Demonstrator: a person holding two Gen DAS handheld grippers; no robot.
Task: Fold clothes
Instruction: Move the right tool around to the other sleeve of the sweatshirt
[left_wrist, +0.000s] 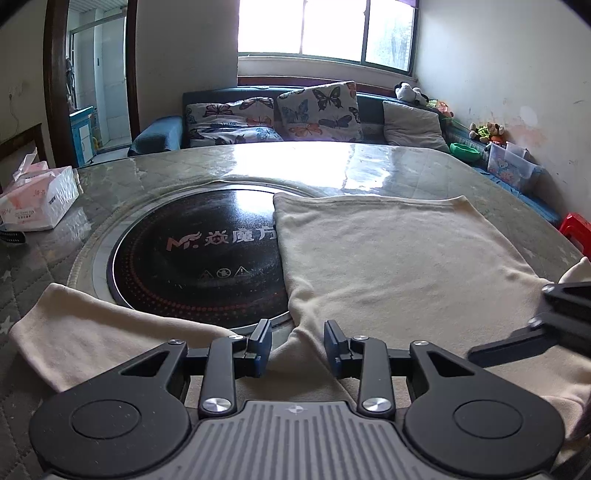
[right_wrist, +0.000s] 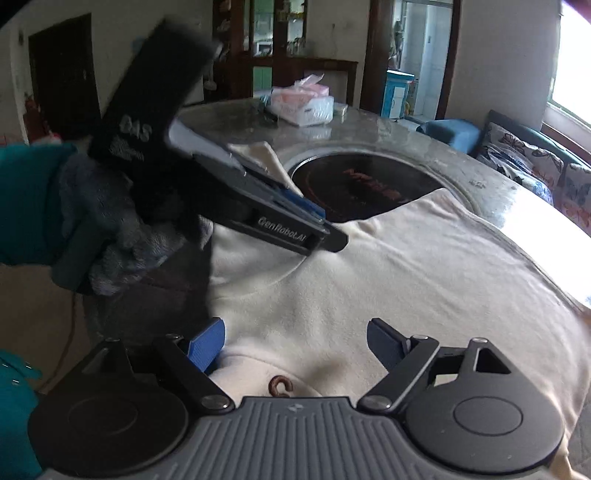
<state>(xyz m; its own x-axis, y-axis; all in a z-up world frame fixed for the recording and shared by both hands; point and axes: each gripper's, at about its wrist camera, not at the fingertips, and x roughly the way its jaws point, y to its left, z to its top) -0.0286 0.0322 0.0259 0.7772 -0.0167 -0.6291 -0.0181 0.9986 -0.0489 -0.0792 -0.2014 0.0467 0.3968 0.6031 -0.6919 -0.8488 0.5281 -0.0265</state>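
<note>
A cream long-sleeved top (left_wrist: 399, 258) lies flat on the round table, its body over the right half and one sleeve (left_wrist: 92, 332) stretched to the left. My left gripper (left_wrist: 297, 343) is open, low over the armpit fold where sleeve meets body, with cloth between the jaws. In the right wrist view the top (right_wrist: 388, 288) fills the table front and my right gripper (right_wrist: 295, 343) is wide open just above it, near the collar. The left gripper (right_wrist: 317, 229) shows there from the side, pointing down onto the cloth.
A black round hotplate (left_wrist: 192, 254) is set in the table's middle, partly under the top. A tissue box (left_wrist: 37, 199) stands at the far left edge. A sofa with butterfly cushions (left_wrist: 314, 110) lies behind the table. A red stool (left_wrist: 578, 229) is at the right.
</note>
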